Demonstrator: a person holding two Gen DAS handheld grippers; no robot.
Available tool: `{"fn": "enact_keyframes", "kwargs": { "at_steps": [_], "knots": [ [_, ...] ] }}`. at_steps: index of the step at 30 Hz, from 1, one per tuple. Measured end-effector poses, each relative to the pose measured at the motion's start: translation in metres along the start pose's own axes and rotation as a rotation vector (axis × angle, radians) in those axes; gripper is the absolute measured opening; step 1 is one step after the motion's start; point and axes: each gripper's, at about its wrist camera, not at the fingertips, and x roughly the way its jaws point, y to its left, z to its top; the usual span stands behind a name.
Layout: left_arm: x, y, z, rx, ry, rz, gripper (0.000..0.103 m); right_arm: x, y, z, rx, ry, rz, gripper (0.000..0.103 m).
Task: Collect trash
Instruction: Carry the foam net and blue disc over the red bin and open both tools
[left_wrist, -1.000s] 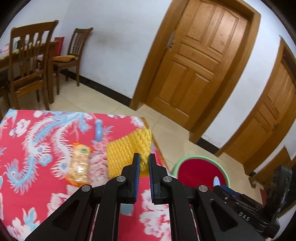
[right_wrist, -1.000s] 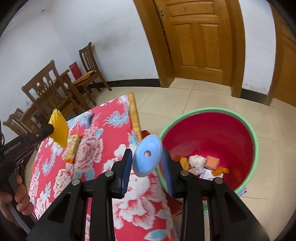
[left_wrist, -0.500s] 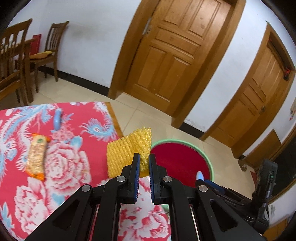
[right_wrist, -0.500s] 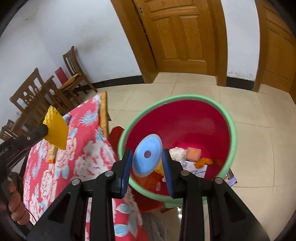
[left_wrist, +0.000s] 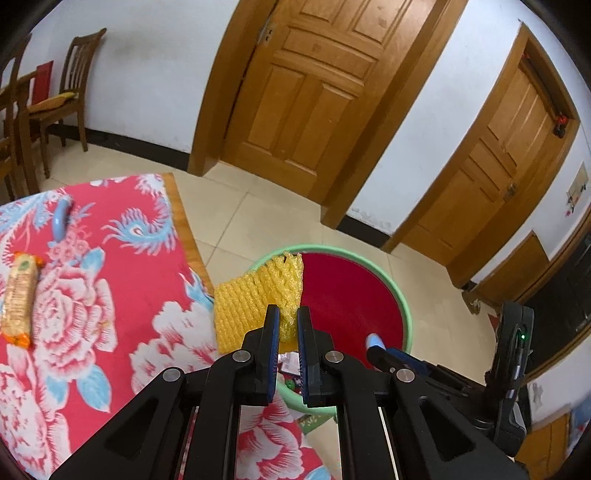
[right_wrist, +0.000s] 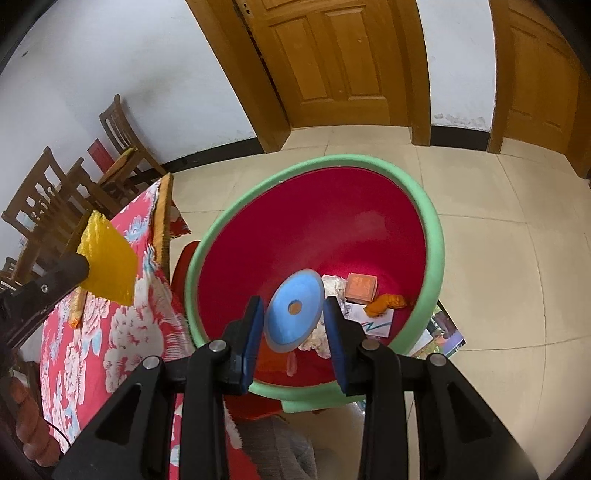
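My left gripper (left_wrist: 284, 325) is shut on a yellow foam net (left_wrist: 255, 299), which hangs over the near left rim of a red bin with a green rim (left_wrist: 402, 306). My right gripper (right_wrist: 293, 314) is shut on a round blue disc (right_wrist: 293, 310) with a hole in its middle, held above the bin's (right_wrist: 432, 236) inside. In the bin lie an orange box (right_wrist: 360, 286), an orange scrap (right_wrist: 386, 302), white tissue and paper. The right wrist view shows the foam net (right_wrist: 107, 269) at the left, over the table edge.
The table with the red flowered cloth (left_wrist: 110, 295) stands left of the bin. On it lie a snack packet (left_wrist: 20, 299) and a small blue item (left_wrist: 61, 219). Wooden chairs (left_wrist: 62, 99) stand at the back left, two wooden doors (left_wrist: 306, 96) behind. A magazine (right_wrist: 443, 332) lies under the bin.
Both grippers have moved off the table towards the bin and dipped. The blue disc now hangs over the bin's inside and the foam net has reached its rim. Both grips are unchanged.
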Motion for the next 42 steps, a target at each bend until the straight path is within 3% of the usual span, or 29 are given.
{"fn": "enact_keyframes", "kwargs": {
  "at_steps": [20, 22, 24, 26, 42],
  "knots": [
    [0.048, -0.027, -0.014, 0.073, 0.097, -0.049, 0.009, -0.014, -0.021, -0.001, 0.074, -0.036, 0.001, 0.037],
    [0.052, -0.029, -0.016, 0.075, 0.105, -0.053, 0.013, -0.016, -0.023, -0.001, 0.082, -0.037, 0.0, 0.037],
    [0.054, -0.031, -0.017, 0.079, 0.107, -0.045, 0.033, -0.017, -0.025, -0.001, 0.087, -0.04, -0.001, 0.037],
    [0.054, -0.032, -0.018, 0.087, 0.096, -0.033, 0.044, -0.019, -0.026, -0.001, 0.091, -0.042, -0.002, 0.037],
    [0.024, 0.007, -0.007, 0.036, 0.039, 0.065, 0.044, -0.027, -0.007, 0.0, 0.055, -0.048, 0.034, 0.037]
  ]
}}
